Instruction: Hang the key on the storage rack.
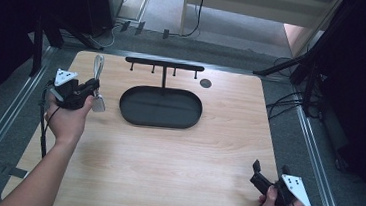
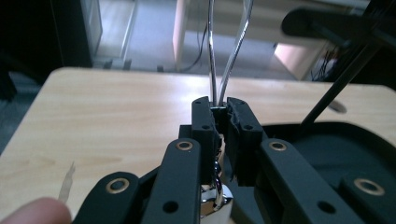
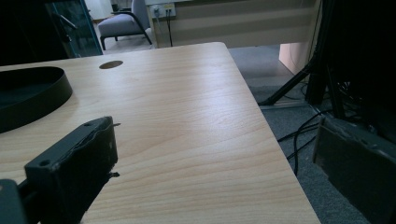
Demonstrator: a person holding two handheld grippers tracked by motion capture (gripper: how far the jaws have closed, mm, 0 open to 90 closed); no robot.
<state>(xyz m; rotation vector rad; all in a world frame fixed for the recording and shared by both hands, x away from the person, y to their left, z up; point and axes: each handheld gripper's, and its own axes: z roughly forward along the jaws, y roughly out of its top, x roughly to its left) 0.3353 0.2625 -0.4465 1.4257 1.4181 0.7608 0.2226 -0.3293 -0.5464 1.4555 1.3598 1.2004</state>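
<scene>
My left gripper (image 1: 91, 87) is at the table's left side, just left of the black oval tray (image 1: 161, 107), and is shut on a clear looped strap (image 1: 98, 65). The loop sticks up beyond the jaws, and a silvery metal piece (image 1: 99, 105) hangs below them. In the left gripper view the jaws (image 2: 220, 108) pinch both strands of the strap (image 2: 232, 51), with the metal piece (image 2: 216, 197) underneath. A black T-shaped rack (image 1: 164, 65) with several pegs rises from the tray's back edge. My right gripper (image 1: 271, 169) rests at the table's near right corner, open with nothing between its jaws.
The wooden table (image 1: 166, 157) has a small round dark hole (image 1: 205, 83) near its back edge, right of the rack. Dark stands and cables (image 1: 291, 100) lie on the floor to the right. In the right gripper view the table's right edge (image 3: 275, 140) drops to grey floor.
</scene>
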